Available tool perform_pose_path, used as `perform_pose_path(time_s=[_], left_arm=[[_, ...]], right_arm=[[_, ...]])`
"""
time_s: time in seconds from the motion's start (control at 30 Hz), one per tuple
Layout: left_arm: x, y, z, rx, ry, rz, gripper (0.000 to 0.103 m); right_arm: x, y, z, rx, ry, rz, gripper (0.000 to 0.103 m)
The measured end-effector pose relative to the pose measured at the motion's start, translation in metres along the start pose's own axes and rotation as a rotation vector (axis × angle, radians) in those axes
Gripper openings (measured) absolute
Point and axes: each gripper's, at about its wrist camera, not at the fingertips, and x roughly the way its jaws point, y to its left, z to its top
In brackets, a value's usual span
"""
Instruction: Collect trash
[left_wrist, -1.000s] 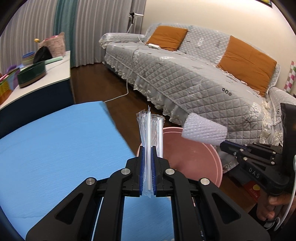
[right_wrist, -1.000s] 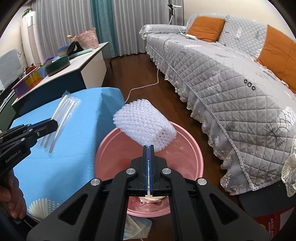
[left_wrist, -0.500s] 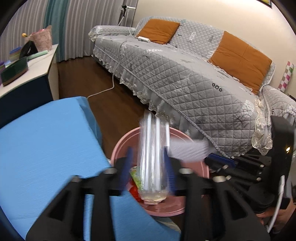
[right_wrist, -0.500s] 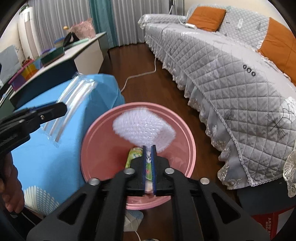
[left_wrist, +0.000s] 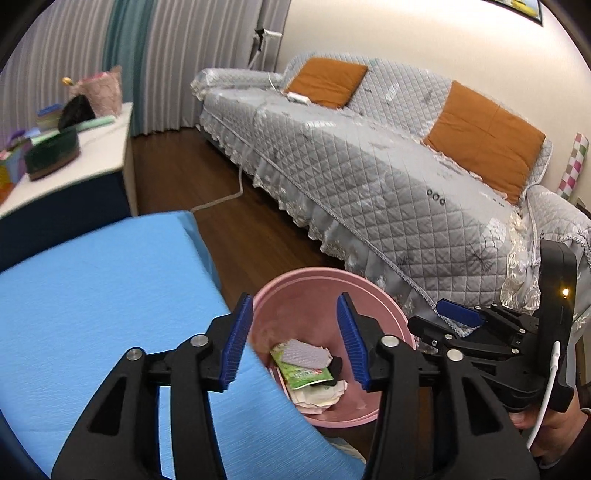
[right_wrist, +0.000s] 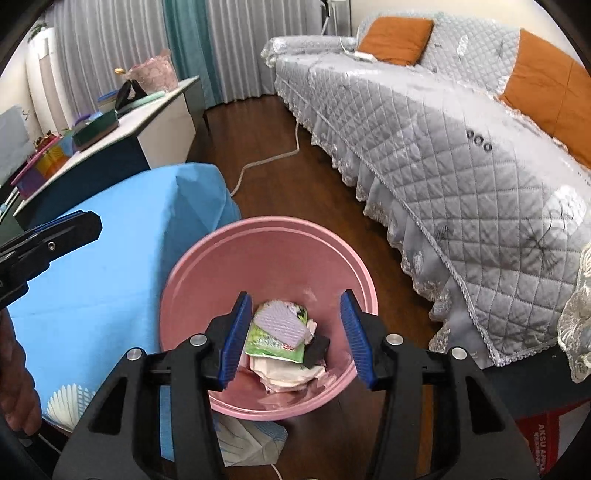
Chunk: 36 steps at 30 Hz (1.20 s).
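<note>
Both of your grippers stand over the round pink plastic basin (right_wrist: 266, 254) on the dark wood floor, and both are empty. The left gripper (left_wrist: 294, 339) has its blue-padded jaws apart with nothing between them — they have just been opening. The right gripper (right_wrist: 295, 339) reads the same: jaws apart, just opened, no item clamped.

The collected trash sits in the basin's bottom. In the right wrist view the white ribbed foam sleeve (right_wrist: 282, 325) lies straight ahead at 12 o'clock from the jaws, on top of a green printed wrapper (right_wrist: 266, 345), with crumpled pale paper (right_wrist: 284, 374) under both and a small black piece (right_wrist: 317, 349) at about 1 o'clock. Its long axis runs from 10 to 4 o'clock. The clear plastic tube pack cannot be made out in the basin in either view.

The relation that governs your next move, as I judge it — the basin is finished with, and any remaining trash lies back at 9 to 10 o'clock, on the table under the light blue cloth (right_wrist: 122, 236). Your left gripper is the nearer one to that surface; in the right wrist view it sits at 9 o'clock over the cloth edge. The visible stretch of cloth shows no loose item. A crumpled pale patterned sheet (right_wrist: 247, 439) lies on the floor at 6 o'clock below the basin rim, nearer the right gripper.
</note>
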Motion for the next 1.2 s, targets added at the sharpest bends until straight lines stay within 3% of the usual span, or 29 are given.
perform_pose_path(time_s=[0.23, 0.37, 0.47, 0.7, 1.03, 1.2], left_arm=[[-0.064, 0.019, 0.004, -0.032, -0.100, 0.060, 0.074], [-0.102, 0.034, -0.001, -0.073, -0.153, 0.107, 0.088], [-0.127, 0.049, -0.009, -0.125, -0.165, 0.155, 0.093], [-0.194, 0.085, -0.045, -0.211, -0.219, 0.308, 0.095], [-0.238, 0.117, -0.113, -0.247, -0.207, 0.488, 0.095], [-0.241, 0.123, -0.138, -0.284, -0.159, 0.511, 0.095]], right_arm=[[-0.044, 0.041, 0.016, -0.043, -0.132, 0.018, 0.051], [-0.074, 0.071, 0.017, -0.038, -0.216, 0.024, 0.060], [-0.090, 0.095, 0.011, -0.060, -0.249, 0.022, 0.067], [-0.124, 0.149, -0.010, -0.134, -0.322, 0.041, 0.098], [-0.142, 0.193, -0.045, -0.147, -0.334, 0.067, 0.098], [-0.131, 0.204, -0.059, -0.159, -0.298, 0.070, 0.098]])
